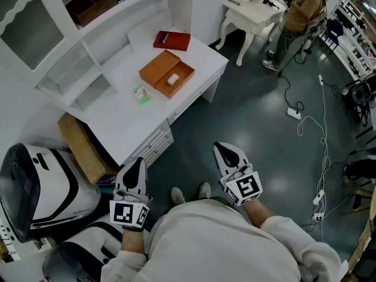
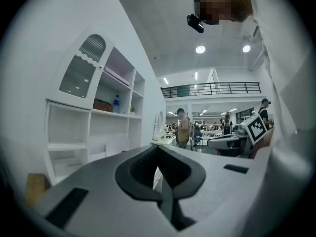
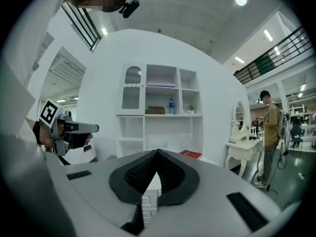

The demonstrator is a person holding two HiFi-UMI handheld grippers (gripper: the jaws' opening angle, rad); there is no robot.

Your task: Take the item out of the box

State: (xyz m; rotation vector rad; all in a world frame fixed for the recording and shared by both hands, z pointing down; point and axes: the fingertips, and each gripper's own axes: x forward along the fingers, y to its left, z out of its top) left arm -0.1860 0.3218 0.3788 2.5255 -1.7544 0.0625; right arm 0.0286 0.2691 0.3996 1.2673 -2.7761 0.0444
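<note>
While my left gripper (image 1: 135, 164) and right gripper (image 1: 225, 151) hang pinched together and empty near my waist, the small white item (image 1: 173, 79) sits in the open orange box (image 1: 158, 68) on the white desk (image 1: 117, 113), well apart from both. It looks light and probably rigid, so I'd pinch its sides. Its material and underside are too small to make out.

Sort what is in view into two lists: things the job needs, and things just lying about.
For the job:
- orange box, open on the white desk
- white item inside it
- left gripper and right gripper, both shut, short of the desk

Lying about:
- flat red case
- small green packet
- brown box in the shelf unit
- cardboard beside the desk
</note>
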